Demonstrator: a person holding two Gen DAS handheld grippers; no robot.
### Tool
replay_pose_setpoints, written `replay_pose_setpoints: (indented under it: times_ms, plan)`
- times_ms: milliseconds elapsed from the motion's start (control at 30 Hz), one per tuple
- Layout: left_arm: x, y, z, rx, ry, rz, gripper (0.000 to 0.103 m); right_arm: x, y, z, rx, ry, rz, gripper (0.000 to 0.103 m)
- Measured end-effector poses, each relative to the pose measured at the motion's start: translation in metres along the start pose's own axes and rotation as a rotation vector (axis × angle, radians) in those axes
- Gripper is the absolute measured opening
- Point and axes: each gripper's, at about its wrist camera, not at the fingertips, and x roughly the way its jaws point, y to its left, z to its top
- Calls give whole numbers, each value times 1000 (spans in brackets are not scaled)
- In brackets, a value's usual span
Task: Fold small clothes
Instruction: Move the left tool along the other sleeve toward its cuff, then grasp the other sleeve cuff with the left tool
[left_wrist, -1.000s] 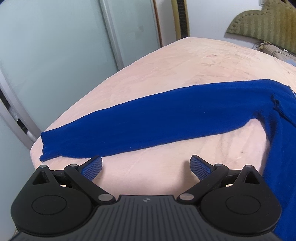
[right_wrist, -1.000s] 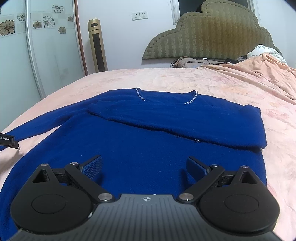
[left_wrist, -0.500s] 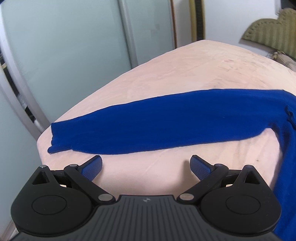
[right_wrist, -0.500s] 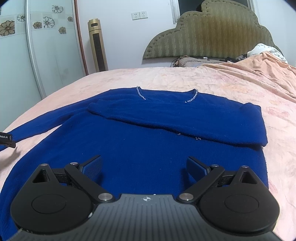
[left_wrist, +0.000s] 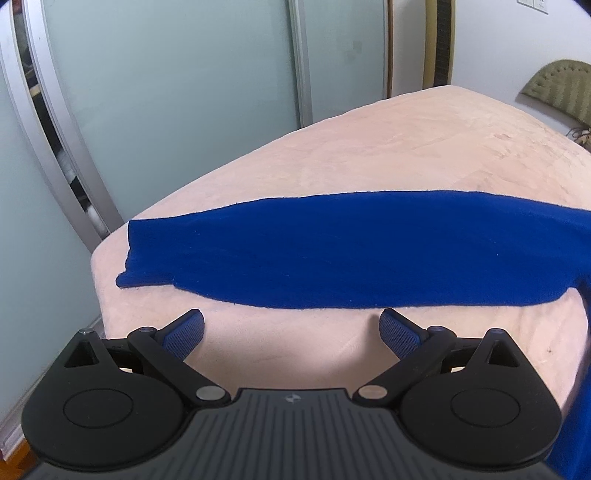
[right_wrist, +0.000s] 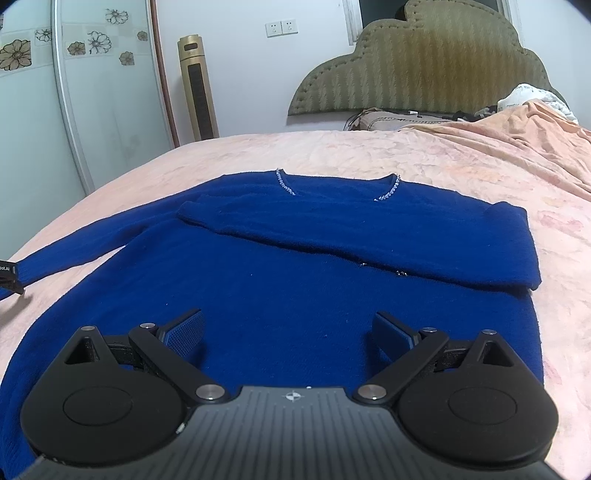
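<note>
Leftward along the spread sleeve the left gripper was moved, jaws unclenched; its cuff probably must be grasped next.

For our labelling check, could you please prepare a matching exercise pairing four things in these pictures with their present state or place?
Things:
1. left hand-held gripper
2. blue knitted sweater's outstretched sleeve
3. blue knitted sweater's folded sleeve
4. tall gold tower appliance

States:
A. lies across the sweater's chest
B. stands by the wall
C. open, empty, above the pink bed cover
D. lies flat towards the bed's edge

Pairs: 1-C, 2-D, 3-A, 4-B
</note>
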Motion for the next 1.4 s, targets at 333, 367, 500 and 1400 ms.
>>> replay_pose_setpoints:
  times_ms: [333, 367, 500, 1400]
  plan:
    - [20, 84, 6, -408, 36, -116, 102, 1, -3, -2, 21, 9, 3, 99]
    - [20, 92, 6, -450, 22, -131, 102, 2, -3, -2, 22, 11, 4, 99]
    - [27, 119, 5, -613, -2, -190, 102, 4, -3, -3, 25, 19, 3, 99]
    - [-54, -33, 101, -64, -338, -329, 5, 8, -6, -4, 38, 28, -6, 102]
